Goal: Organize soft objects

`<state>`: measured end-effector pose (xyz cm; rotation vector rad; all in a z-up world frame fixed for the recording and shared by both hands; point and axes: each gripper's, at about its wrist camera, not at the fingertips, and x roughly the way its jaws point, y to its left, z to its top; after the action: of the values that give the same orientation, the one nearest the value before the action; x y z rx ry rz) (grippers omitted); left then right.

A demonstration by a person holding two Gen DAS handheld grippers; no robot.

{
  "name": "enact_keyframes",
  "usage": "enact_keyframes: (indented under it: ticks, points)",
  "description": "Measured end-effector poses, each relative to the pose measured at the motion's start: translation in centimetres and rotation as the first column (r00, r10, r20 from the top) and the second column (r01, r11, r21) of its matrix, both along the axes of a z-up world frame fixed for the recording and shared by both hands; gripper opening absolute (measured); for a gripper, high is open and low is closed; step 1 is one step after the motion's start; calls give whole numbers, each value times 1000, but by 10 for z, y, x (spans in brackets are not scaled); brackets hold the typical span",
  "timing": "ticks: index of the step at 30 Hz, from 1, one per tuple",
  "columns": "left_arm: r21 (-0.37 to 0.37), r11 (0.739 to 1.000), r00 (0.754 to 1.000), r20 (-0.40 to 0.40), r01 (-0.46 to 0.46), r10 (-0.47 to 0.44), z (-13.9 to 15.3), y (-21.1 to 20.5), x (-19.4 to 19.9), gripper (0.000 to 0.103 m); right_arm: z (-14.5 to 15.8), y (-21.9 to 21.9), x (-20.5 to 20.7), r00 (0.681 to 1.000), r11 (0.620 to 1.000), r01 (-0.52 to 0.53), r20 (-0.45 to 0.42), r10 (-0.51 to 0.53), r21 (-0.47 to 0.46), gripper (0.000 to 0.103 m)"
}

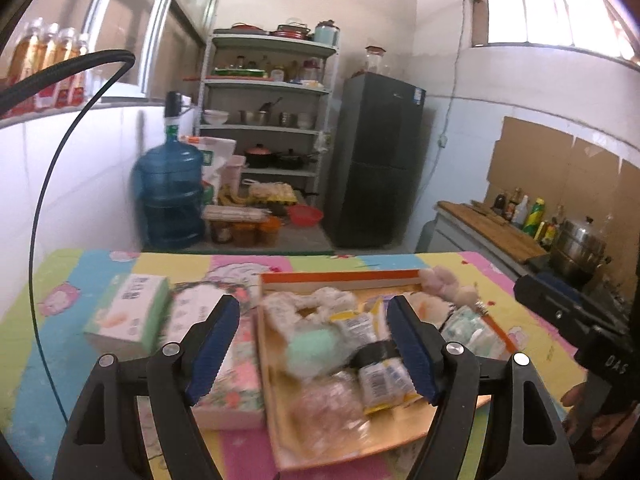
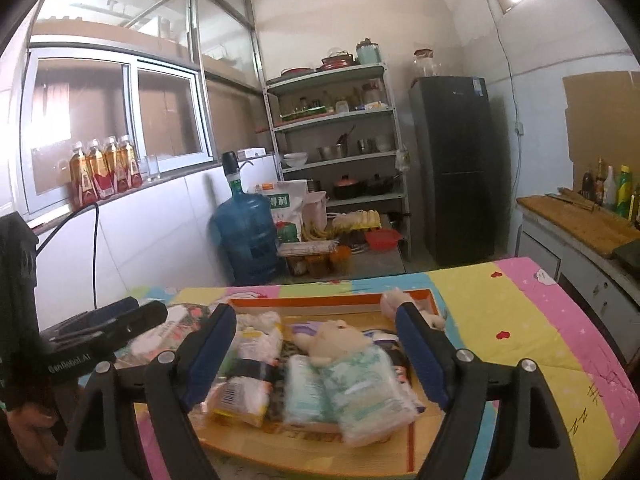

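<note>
Both tools gape wide, holding nothing — left tool (image 1: 314, 344) and right tool (image 2: 316, 354) above the tray (image 1: 344, 277) of soft packets.

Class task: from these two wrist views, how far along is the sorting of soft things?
Done: plastic-wrapped tissue packs and a beige plush toy lie in the shallow orange cardboard tray. In hand: nothing; left gripper and right gripper are open. Left: the green tissue box outside the tray.

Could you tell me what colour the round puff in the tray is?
Mint green puff, clearest in the left wrist view.
</note>
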<state>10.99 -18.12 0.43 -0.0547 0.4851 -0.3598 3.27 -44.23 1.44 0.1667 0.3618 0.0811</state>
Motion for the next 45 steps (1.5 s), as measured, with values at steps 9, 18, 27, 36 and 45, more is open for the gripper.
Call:
enact_keyframes:
  ticks: [9, 18, 27, 36, 45]
  points:
    - [95, 990, 994, 17, -106, 105, -1, 41, -38, 77, 0, 52, -23, 999, 999, 51, 4, -51, 4, 82]
    - [158, 961, 974, 51, -227, 221, -6, 78, -80, 77, -4, 100, -53, 999, 998, 53, 7, -53, -16, 82]
    - [155, 959, 972, 64, -236, 228, -6, 91, -118, 78, -1, 127, -91, 995, 995, 80, 57, -77, -60, 82]
    - [145, 961, 972, 72, -233, 225, -5, 95, -154, 78, 7, 147, -129, 983, 980, 167, 97, -156, -111, 82]
    - [116, 965, 970, 89, -237, 228, 1, 102, -177, 78, 5, 158, -153, 978, 973, 202, 84, -193, -111, 82]
